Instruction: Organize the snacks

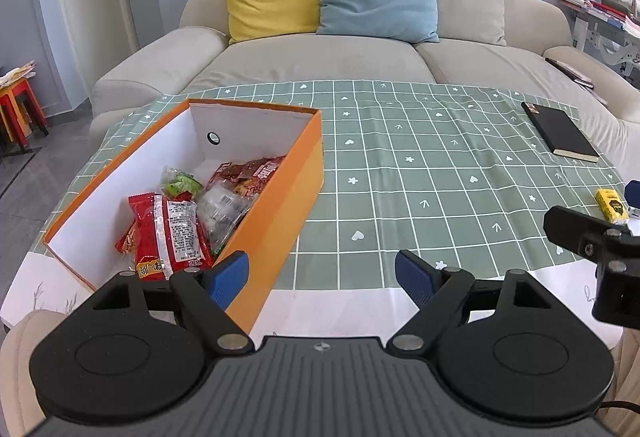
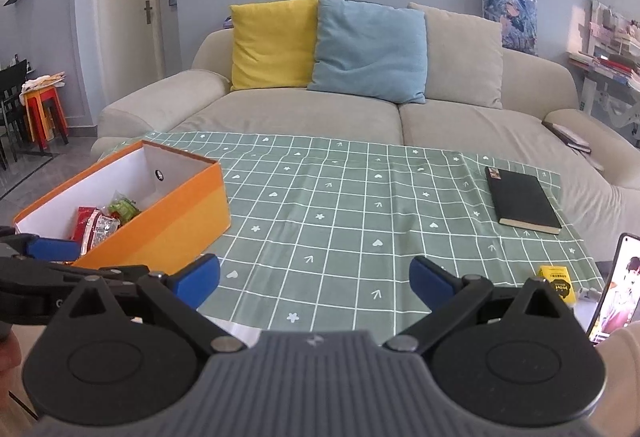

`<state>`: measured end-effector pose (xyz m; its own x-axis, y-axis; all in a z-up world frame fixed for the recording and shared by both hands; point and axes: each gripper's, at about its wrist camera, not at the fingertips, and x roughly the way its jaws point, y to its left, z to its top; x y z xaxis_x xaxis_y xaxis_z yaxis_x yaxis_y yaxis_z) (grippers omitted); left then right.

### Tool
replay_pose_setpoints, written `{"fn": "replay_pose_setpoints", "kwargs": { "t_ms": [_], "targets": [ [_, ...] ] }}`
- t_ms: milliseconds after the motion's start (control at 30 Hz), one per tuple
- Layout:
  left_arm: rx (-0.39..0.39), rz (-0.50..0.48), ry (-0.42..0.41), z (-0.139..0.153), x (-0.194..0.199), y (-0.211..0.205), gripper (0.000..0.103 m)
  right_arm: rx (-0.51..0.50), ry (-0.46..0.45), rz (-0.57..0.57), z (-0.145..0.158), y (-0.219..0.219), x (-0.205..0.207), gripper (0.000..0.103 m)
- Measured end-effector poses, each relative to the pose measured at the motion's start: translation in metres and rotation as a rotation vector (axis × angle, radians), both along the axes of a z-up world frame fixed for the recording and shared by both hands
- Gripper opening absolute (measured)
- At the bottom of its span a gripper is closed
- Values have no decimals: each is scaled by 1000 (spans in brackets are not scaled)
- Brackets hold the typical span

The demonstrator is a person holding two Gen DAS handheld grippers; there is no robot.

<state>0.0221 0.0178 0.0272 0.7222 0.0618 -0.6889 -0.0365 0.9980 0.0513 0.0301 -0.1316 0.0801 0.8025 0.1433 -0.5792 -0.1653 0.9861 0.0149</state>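
green tablecloth (image 2: 320, 221), black notebook (image 2: 522, 201) (closed), sofa (image 2: 320, 117)

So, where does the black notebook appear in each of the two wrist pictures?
Left wrist view: the black notebook lies at the upper right, on the far right part of the green checked cloth.
Right wrist view: the notebook lies right of centre, on the same cloth, nearer the middle height.
Shared landmark: the orange box of snacks, at the left in both views.

Both wrist views look from the worktop's (image 1: 400, 165) near edge toward the sofa (image 2: 320, 117), sharing the orange box (image 2: 176, 213).
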Motion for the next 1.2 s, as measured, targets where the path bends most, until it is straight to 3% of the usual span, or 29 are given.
{"fn": "replay_pose_setpoints", "kwargs": {
  "t_ms": [1200],
  "targets": [
    [8, -1, -6, 3, 1, 0, 97, -31, 9, 13, -2, 2, 4, 98]
  ]
}}
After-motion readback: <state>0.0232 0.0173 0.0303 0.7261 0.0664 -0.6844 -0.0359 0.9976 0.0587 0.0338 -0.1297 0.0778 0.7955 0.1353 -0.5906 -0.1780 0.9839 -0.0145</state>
